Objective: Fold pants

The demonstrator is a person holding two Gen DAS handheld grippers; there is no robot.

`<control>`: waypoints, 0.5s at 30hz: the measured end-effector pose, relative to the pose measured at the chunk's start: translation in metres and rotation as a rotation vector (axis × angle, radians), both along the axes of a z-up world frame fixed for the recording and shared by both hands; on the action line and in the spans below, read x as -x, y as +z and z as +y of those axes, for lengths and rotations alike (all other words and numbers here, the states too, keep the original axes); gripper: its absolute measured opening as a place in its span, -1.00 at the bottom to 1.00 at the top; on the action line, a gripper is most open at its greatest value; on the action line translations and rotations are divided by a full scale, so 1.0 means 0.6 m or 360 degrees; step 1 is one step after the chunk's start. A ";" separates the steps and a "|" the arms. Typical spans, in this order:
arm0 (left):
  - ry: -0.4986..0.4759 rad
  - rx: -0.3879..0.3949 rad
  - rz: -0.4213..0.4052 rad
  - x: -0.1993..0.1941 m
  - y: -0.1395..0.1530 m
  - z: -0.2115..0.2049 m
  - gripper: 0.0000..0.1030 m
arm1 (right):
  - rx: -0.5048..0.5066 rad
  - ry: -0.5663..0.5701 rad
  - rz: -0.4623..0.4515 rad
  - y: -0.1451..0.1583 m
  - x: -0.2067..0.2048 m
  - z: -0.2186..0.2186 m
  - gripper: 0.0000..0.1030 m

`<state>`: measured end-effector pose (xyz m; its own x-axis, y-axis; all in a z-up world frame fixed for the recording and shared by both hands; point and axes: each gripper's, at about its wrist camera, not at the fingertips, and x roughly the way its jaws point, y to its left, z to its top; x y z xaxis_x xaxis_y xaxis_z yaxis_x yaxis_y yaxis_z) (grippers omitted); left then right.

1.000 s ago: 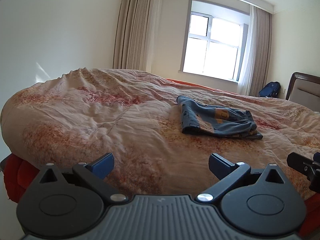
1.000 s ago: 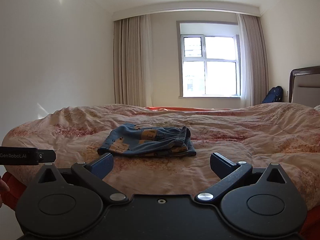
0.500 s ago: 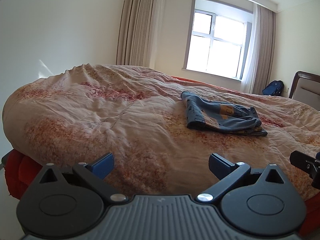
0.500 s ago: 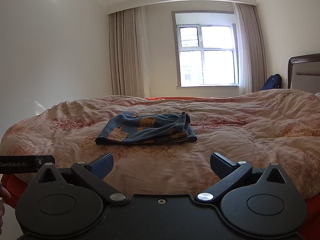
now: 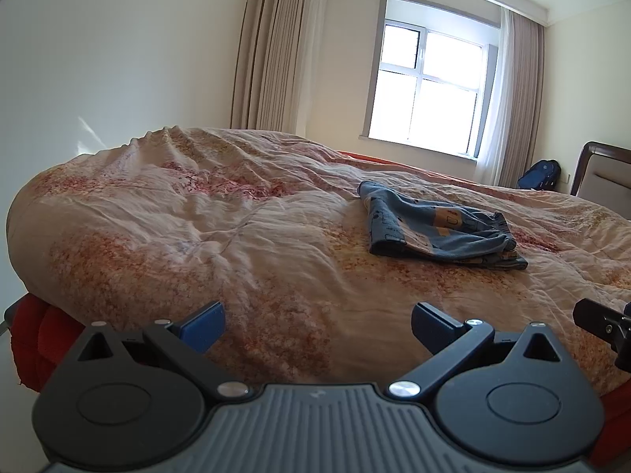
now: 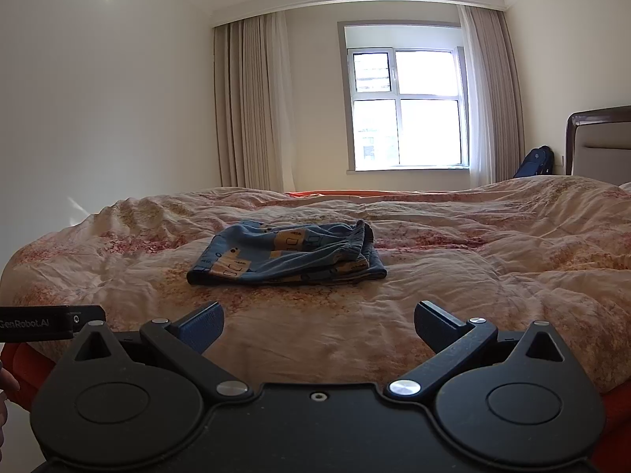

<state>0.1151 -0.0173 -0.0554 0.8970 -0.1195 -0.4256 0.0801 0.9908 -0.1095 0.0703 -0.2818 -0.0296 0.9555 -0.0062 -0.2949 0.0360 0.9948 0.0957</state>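
both tools hang at the near edge of the bed, well apart from the cloth — a stance that reads as standing clear of a finished job, or sizing it up, rather than working it. the left gripper (image 5: 317, 325) has its blue-padded fingers spread wide with nothing between them, and the right gripper (image 6: 317, 325) is the same, wide apart and empty, pointed almost straight at the garment.

the small blue patterned pants with tan blocks and dark outline drawings (image 6: 290, 254) lie near the middle of the rumpled pink-and-cream floral quilt (image 5: 197, 236), in the left view off to the right (image 5: 437, 230). they sit as a compact, roughly rectangular bundle of several layers, the gathered elastic waistband bunched at the right end and a lower layer poking out a little along the near right edge. by that look the folding seems done or very nearly so, though the stack is a touch uneven — i cannot tell how the hidden layers are arranged underneath.
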 end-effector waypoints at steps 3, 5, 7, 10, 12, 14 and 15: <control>-0.0002 0.0000 -0.0001 0.000 0.000 0.000 0.99 | -0.0003 -0.0003 0.0007 0.000 -0.001 0.000 0.99; -0.0002 -0.0001 -0.0001 0.000 0.000 0.000 0.99 | -0.0006 -0.0006 0.0014 -0.002 0.000 -0.001 0.99; -0.0003 -0.0002 -0.0001 0.001 0.000 0.002 0.99 | -0.0007 -0.0006 0.0016 -0.002 0.000 -0.001 0.99; -0.0001 -0.0006 0.0001 0.002 0.000 0.002 0.99 | -0.0007 -0.0006 0.0020 -0.003 0.000 0.000 0.99; 0.0000 -0.0006 0.0001 0.002 0.000 0.002 0.99 | -0.0009 -0.0004 0.0023 -0.003 0.000 0.000 0.99; 0.0000 -0.0006 0.0002 0.001 0.000 0.002 0.99 | -0.0011 -0.0005 0.0027 -0.005 0.000 0.000 0.99; 0.0002 -0.0007 0.0003 0.001 -0.001 0.001 0.99 | -0.0012 -0.0005 0.0029 -0.005 0.000 0.000 0.99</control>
<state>0.1143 -0.0165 -0.0558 0.8963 -0.1167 -0.4279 0.0788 0.9913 -0.1053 0.0705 -0.2818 -0.0325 0.9499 -0.0068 -0.3125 0.0408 0.9939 0.1022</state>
